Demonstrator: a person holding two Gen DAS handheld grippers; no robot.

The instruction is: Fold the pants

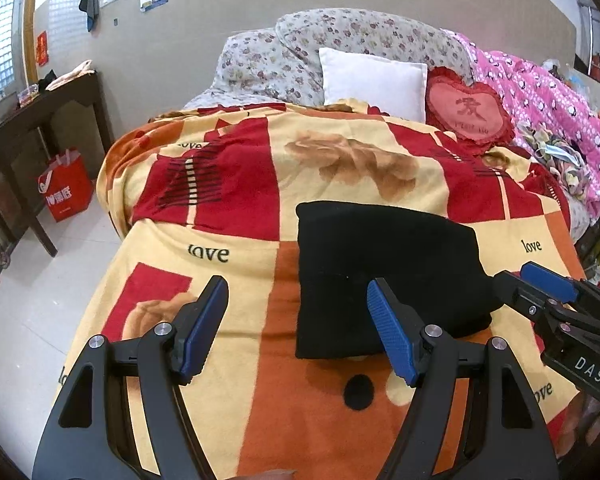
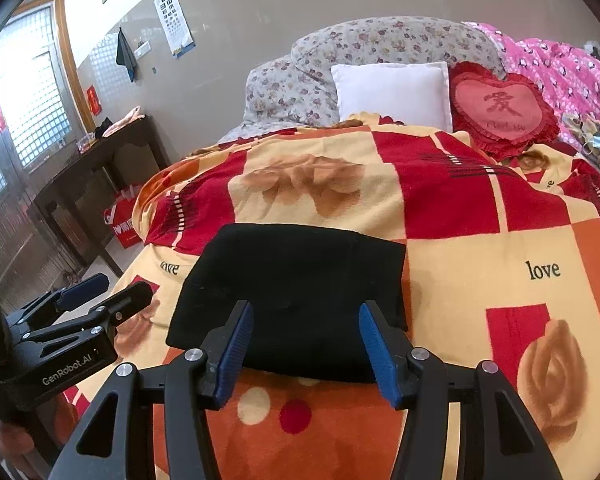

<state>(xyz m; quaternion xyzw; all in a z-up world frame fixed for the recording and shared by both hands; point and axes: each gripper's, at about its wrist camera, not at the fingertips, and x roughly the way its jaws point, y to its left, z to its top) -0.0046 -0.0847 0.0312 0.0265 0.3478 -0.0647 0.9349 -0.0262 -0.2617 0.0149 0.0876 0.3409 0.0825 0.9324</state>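
Observation:
The black pants (image 1: 384, 272) lie folded into a compact rectangle on the red, orange and yellow blanket (image 1: 236, 184). They also show in the right wrist view (image 2: 296, 292). My left gripper (image 1: 298, 312) is open and empty, just short of the pants' near left edge. My right gripper (image 2: 306, 328) is open and empty, its jaws spread over the pants' near edge. The right gripper also shows at the right in the left wrist view (image 1: 540, 284), and the left gripper at the left in the right wrist view (image 2: 112, 292).
A white pillow (image 1: 374, 80), a red heart cushion (image 1: 468, 110), a floral duvet (image 1: 300, 52) and a pink quilt (image 1: 540, 96) lie at the bed's far end. A dark wooden table (image 1: 40, 120) and a red bag (image 1: 66, 186) stand on the floor at the left.

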